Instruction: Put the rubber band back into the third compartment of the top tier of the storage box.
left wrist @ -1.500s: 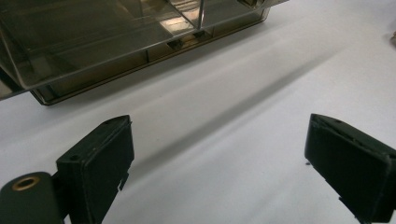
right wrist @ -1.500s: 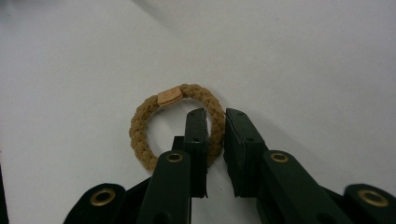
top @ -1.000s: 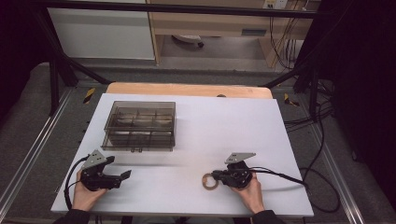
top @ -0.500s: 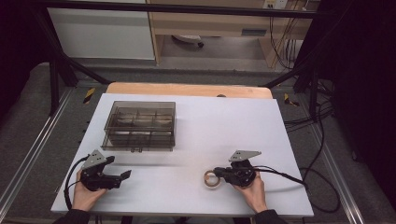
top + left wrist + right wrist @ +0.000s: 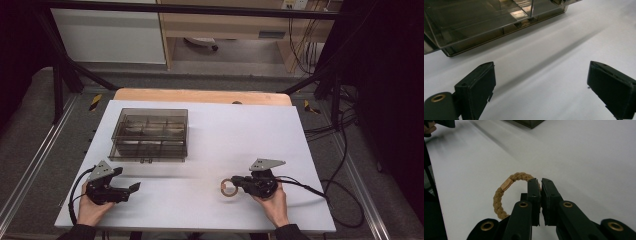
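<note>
A braided tan rope ring [image 5: 503,195] with a small flat tag lies on the smooth white table [image 5: 215,140] — the right gripper [image 5: 540,192] is clenched on its strand. The left gripper [image 5: 541,82] gapes empty near the smoky clear-plastic compartment box [image 5: 149,134]; the right gripper view reveals the braid.

A white counter [image 5: 215,150] stands on a grey floor [image 5: 40,130], with a strip of pale wood [image 5: 200,95] along its far edge; black frame bars [image 5: 65,70] slant down at either far corner; beyond, a white cabinet front [image 5: 107,35] sits beside a light wooden shelf unit [image 5: 225,25]; dark cables [image 5: 345,125] trail over the floor to the right; the room's sides lie in deep shadow, perhaps curtained, though that is hard to tell.
</note>
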`<state>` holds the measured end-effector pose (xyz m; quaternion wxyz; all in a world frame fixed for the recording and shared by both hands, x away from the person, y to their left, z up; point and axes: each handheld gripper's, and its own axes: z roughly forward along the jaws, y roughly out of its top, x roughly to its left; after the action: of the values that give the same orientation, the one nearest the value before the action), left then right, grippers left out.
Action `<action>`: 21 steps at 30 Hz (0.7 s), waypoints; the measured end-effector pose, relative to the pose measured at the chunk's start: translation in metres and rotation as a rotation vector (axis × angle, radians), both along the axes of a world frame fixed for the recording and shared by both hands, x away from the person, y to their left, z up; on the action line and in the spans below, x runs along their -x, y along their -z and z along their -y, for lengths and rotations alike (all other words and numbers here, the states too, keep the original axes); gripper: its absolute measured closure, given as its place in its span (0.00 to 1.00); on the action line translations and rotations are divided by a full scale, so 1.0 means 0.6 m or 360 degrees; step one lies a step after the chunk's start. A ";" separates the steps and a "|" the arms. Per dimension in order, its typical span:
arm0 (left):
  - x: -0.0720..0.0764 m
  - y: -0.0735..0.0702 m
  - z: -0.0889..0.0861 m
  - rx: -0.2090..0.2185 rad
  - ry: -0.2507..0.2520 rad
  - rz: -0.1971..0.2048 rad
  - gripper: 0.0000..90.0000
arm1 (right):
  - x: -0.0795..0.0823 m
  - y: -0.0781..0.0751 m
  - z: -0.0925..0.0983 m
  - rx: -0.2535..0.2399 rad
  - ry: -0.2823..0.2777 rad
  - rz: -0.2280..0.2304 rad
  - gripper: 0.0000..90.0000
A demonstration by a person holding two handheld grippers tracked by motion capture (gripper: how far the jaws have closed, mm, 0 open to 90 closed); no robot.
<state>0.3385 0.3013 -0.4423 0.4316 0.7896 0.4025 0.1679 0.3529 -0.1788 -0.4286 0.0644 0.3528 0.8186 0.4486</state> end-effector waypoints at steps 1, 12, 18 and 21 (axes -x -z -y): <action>0.000 0.000 0.000 0.0000 0.0000 0.0000 0.09 | 0.000 0.000 0.000 0.0000 0.0000 0.0000 0.96; 0.000 0.000 0.001 -0.0004 0.0001 0.0001 0.09 | 0.004 -0.020 -0.008 0.0011 0.0006 0.0064 0.96; 0.000 0.001 0.001 -0.0005 0.0002 0.0000 0.09 | 0.004 -0.031 -0.008 0.0008 0.0022 0.0096 0.96; 0.000 0.001 0.001 -0.0006 0.0002 0.0000 0.09 | 0.003 -0.036 -0.010 0.0012 0.0034 0.0106 0.96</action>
<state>0.3387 0.3007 -0.4427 0.4304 0.7907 0.4015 0.1684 0.3511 -0.1727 -0.4072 0.0976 0.3461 0.8139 0.4564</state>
